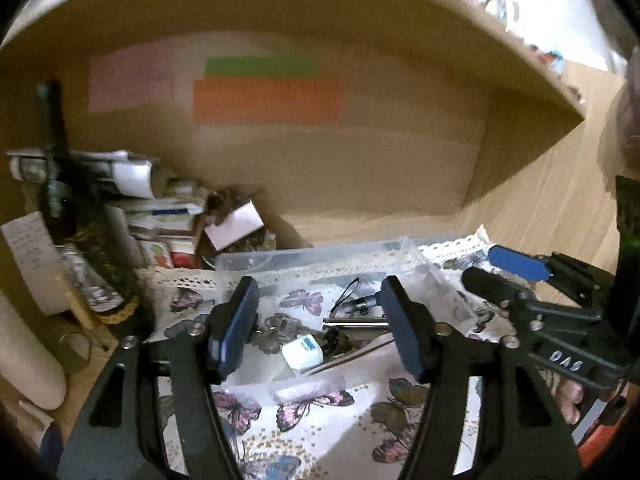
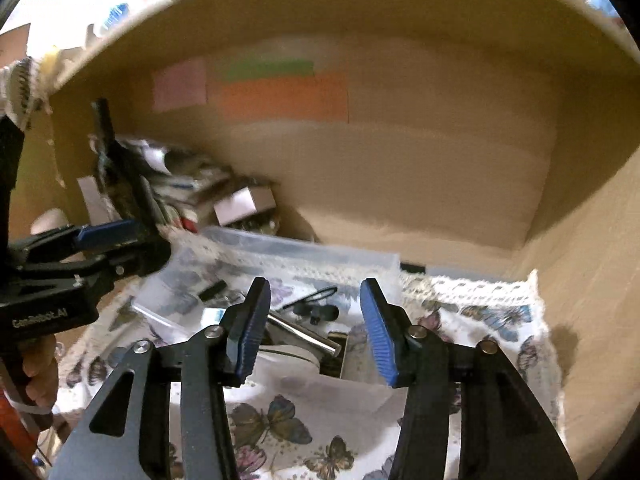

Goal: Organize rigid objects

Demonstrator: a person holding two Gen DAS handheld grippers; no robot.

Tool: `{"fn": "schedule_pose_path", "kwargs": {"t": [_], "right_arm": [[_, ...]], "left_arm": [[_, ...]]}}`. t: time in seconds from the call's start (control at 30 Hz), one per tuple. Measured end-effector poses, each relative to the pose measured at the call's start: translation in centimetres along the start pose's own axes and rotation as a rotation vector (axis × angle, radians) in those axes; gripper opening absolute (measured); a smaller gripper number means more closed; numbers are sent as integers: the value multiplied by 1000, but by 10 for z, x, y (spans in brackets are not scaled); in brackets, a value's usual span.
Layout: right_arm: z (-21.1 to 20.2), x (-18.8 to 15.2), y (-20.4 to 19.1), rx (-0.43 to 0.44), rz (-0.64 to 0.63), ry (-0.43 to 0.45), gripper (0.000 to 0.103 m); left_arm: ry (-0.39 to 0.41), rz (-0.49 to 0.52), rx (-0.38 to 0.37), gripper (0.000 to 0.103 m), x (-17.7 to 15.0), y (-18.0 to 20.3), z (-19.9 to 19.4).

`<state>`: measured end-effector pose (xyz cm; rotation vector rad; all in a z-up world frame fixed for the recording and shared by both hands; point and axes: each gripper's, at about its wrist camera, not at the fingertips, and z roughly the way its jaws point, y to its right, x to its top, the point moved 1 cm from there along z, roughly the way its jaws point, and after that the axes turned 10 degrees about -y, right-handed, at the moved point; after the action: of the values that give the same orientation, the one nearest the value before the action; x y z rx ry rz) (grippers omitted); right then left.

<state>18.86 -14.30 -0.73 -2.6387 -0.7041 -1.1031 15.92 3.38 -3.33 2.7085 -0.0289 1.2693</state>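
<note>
I have both grippers hanging over a clear plastic tray (image 1: 320, 254) that sits on a butterfly-print cloth (image 1: 312, 420) inside a wooden shelf bay (image 1: 360, 168).

My left gripper (image 1: 320, 330) has its 2 blue pads apart with nothing pressed between them. Through the gap I see the tray's contents: a small white box with a blue label (image 1: 302, 354), a bunch of keys (image 1: 280, 326), a shiny metal rod (image 1: 356, 323) and a small black piece on a cord (image 1: 356, 302).

My right gripper (image 2: 316, 330) also has its jaws apart and empty, well above the tray floor. In its view the rod (image 2: 304, 334) lies slanted across the tray (image 2: 300, 246), with a white rounded thing (image 2: 288, 356) just below it; I cannot tell what that is.

Each gripper shows in the other's camera, the right one (image 1: 500, 272) beside the tray's right end, the left one (image 2: 120, 240) at its left end.

Left of the tray there is a pile of boxes and papers (image 1: 160, 208) and a dark bottle (image 1: 68, 216). Coloured paper notes (image 1: 264, 88) are stuck on the back wall.
</note>
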Motion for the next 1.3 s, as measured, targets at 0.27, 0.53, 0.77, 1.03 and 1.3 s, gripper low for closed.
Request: {"fn": "schedule_pose_path", "kwargs": {"t": [0.27,0.53,0.77,1.03,1.3], "right_arm": [[-65,-13,-6,10,2,142,70],[-90,-23,-12,12,7,202,83],[-98,-29,-15,14,4,214,84],[-99,-30,-15,19,12,212,84],[-99,-30,-16,21,13,213,84]], "left_arm": [[150,34,50,82,-21,14,-61],[226,50,50,90,-36,23,-96],[253,54,46,92,-41,28,-107],[258,40,41,94,-43,29,-108],[257,34,36,95,-43,27,-108]]}}
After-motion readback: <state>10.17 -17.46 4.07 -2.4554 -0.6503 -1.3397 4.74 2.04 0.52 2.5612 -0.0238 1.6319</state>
